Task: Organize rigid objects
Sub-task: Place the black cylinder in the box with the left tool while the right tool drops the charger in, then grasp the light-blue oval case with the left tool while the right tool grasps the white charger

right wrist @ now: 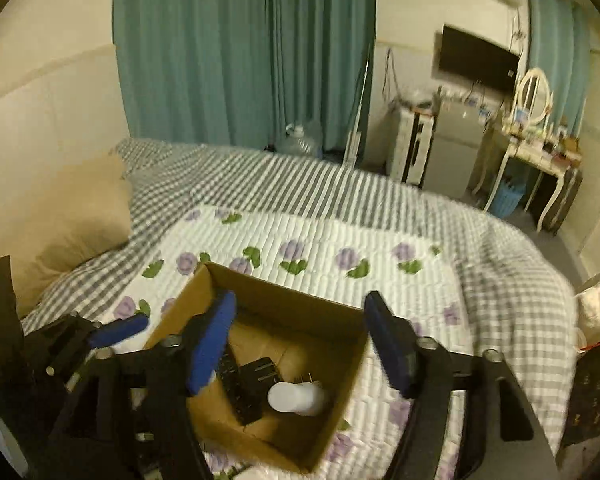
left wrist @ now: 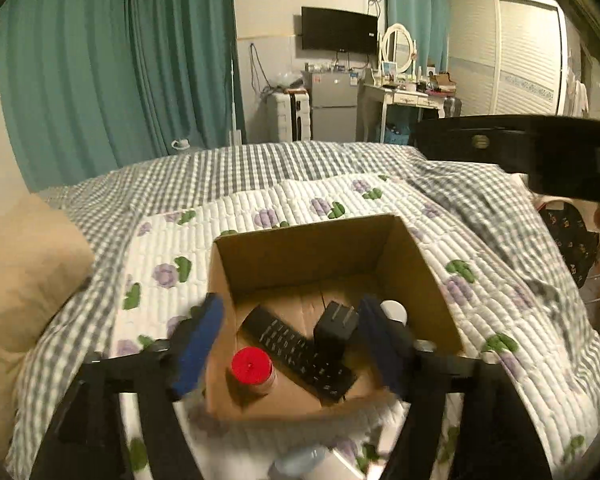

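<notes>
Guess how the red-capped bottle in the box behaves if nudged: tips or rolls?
The red-capped bottle stands upright and looks narrow, so a nudge probably tips it. Its round shape suggests it would then roll until the remote or the cardboard box wall stops it.

You face a bed (left wrist: 260,168) with a grey check cover and a floral quilt (left wrist: 300,208); tan pillow (right wrist: 72,216) at its head. Teal curtains (left wrist: 120,60) hang behind. On the far wall: TV (left wrist: 339,30), small fridge (left wrist: 334,104), white vanity (left wrist: 404,98) with oval mirror (left wrist: 398,46), louvred wardrobe (left wrist: 508,52). Dim, warm light.
</notes>
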The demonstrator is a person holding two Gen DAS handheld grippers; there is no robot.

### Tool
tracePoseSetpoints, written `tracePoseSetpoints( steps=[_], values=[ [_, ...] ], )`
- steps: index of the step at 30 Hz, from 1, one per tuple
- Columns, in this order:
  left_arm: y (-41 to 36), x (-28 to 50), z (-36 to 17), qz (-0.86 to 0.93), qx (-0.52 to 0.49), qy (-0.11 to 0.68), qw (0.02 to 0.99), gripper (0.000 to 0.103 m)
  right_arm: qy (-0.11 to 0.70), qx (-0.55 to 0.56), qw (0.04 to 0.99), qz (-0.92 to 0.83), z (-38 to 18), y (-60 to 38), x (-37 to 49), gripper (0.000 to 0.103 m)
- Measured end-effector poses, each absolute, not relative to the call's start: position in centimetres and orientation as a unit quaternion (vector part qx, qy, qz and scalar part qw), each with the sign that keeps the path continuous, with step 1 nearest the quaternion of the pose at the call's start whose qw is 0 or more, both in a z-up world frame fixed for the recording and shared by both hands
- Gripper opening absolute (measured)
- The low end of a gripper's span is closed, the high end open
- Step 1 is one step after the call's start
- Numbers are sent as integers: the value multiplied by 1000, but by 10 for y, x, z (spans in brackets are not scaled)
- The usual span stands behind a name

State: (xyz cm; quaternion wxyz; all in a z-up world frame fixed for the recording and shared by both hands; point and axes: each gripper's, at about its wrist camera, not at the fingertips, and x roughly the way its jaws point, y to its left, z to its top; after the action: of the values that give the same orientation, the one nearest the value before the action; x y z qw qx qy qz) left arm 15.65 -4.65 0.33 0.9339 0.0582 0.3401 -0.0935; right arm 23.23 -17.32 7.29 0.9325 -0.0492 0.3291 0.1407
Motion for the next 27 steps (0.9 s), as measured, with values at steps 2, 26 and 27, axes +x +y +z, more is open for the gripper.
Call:
tracePoseSetpoints(
  steps=[2, 26, 27],
  values=[
    [-43, 135, 13, -88, 62, 330, 938, 93, 323, -57, 934, 139, 82, -178, 211, 79],
    [-20, 58, -86, -53, 56, 408, 910, 103, 430, -90, 885, 156, -58, -180, 107, 93],
    [-21, 61, -96, -50, 59, 418, 905, 103, 437, -92, 881, 155, -65, -179, 110, 93]
  ],
)
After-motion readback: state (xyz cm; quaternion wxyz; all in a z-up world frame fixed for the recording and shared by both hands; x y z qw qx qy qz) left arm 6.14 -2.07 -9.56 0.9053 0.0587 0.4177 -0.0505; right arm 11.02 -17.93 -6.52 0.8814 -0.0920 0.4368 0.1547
